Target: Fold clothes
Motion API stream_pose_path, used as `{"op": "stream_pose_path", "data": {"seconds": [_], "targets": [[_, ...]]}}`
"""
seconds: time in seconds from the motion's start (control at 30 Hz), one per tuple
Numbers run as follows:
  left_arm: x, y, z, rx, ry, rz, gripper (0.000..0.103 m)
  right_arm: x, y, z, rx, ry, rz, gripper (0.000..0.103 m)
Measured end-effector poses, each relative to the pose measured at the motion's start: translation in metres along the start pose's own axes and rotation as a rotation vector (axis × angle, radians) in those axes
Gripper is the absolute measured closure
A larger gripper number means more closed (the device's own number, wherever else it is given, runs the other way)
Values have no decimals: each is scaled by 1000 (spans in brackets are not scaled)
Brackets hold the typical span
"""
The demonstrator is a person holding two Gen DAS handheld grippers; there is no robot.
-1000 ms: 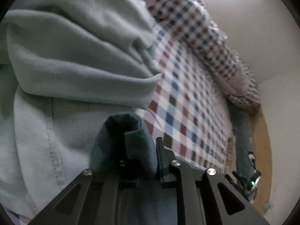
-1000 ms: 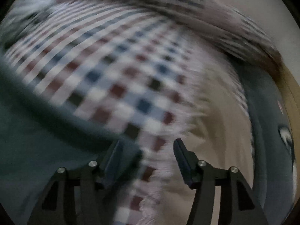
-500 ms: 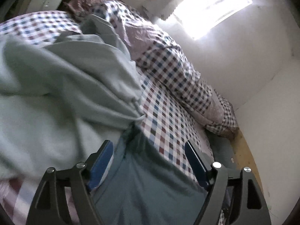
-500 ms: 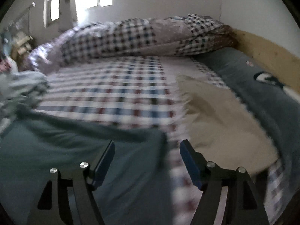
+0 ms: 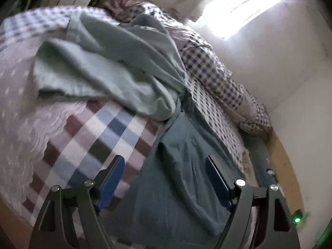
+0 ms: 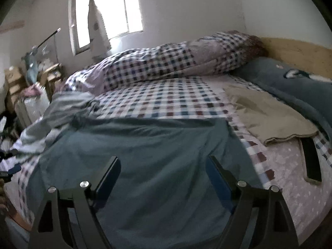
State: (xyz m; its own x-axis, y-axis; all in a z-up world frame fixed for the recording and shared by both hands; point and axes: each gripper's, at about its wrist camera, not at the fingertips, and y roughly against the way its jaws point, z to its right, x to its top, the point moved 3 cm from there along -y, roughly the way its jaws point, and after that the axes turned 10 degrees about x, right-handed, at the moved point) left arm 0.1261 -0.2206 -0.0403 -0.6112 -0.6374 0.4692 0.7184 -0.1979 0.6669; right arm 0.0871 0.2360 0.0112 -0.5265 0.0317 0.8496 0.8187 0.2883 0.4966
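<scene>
The teal garment (image 6: 145, 166) lies flat just ahead of both tongs, long axis crosswise; the left gripper (image 5: 164, 178) gapes empty and the right gripper (image 6: 161, 176) is opening, empty too.

Bedroom, checked bed (image 6: 166, 101), rolled quilt (image 6: 166, 66), window (image 6: 116, 10)

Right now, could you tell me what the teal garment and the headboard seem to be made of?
Teal garment: probably thin matte woven or knit fabric; it lies limp with soft creases. Headboard: looks like pale, unvarnished wood, with faint grain and knots.

Left hand-held gripper (image 5: 165, 172): black frame; blue pads; silver screws.
</scene>
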Motion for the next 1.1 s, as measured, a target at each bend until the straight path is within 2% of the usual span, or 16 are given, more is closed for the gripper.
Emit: {"op": "stream_pose_path", "data": {"seconds": [0.1, 0.23, 0.33, 0.47, 0.73, 0.87, 0.97, 1.1], "targets": [[-8, -4, -18, -47, 71, -64, 20, -7, 2, -31, 49, 82, 15, 16], [-19, -17, -37, -88, 158, -153, 20, -19, 0, -62, 127, 131, -1, 16], [-22, -14, -41, -74, 126, -151, 20, -27, -2, -81, 167, 174, -17, 16], [-28, -17, -36, -45, 35, -156, 20, -36, -1, -101, 203, 213, -25, 16], [-48, -17, -27, -16, -40, -154, 20, -38, -10, -111, 227, 163, -34, 16], [-69, -19, -32, -29, 6, -194, 20, -40, -15, -117, 222, 178, -34, 16], [-78, -16, -35, -50, 50, -188, 20, -42, -17, -122, 218, 197, -37, 16], [-83, -13, -46, -98, 159, -179, 20, -45, -21, -123, 212, 212, -48, 16]]}}
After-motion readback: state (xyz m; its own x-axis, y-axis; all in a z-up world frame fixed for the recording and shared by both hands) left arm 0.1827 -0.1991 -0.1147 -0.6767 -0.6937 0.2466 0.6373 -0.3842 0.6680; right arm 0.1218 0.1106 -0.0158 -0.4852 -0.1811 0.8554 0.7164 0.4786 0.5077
